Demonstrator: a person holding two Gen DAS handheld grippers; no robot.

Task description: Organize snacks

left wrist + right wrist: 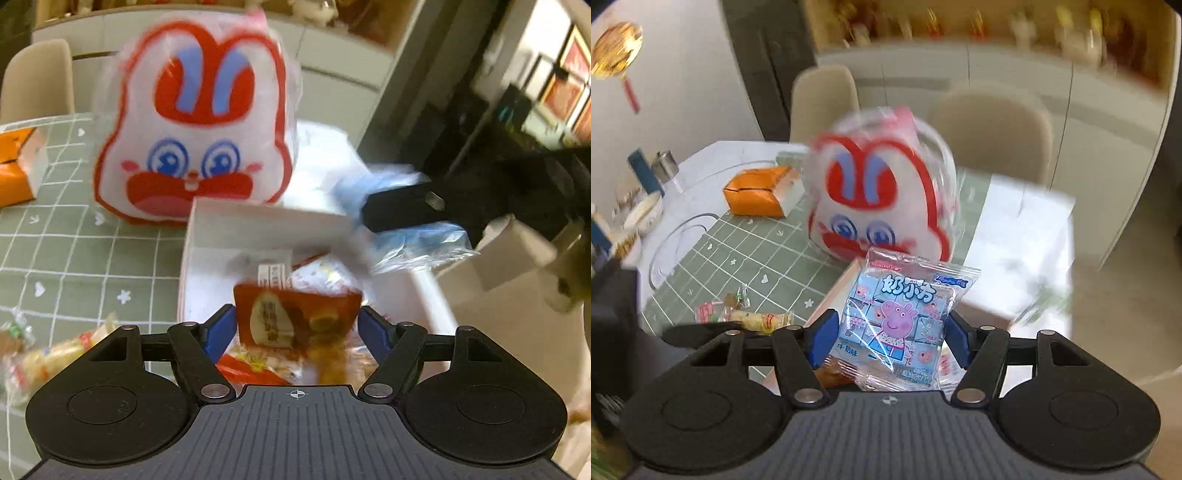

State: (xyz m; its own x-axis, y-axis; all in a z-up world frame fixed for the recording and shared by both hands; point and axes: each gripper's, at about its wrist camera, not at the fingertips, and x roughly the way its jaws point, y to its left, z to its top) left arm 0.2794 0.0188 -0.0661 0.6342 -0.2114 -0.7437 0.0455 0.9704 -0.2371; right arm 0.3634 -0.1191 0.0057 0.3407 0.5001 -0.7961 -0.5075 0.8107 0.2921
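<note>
Left gripper [297, 326] has its blue pads clamped on both sides of a small red snack packet [297, 319], held up over the open white box [266, 225], which already has a few wrapped snacks lying in it. Right gripper [888, 338] is pinching a light blue Peppa Pig milk-cube packet [903, 317] the same way, pads pressed against both edges, and it sits over the near end of that same box; from the left wrist view you can see the right gripper's black finger with the blue packet just past the box's far right corner. Right behind the box stands a big red and white bunny-face bag [195, 125], upright on the green grid tablecloth [74, 251]. An orange carton [759, 192] lies further back, and a few loose wrapped candies [746, 314] lie on the cloth left of the box.
</note>
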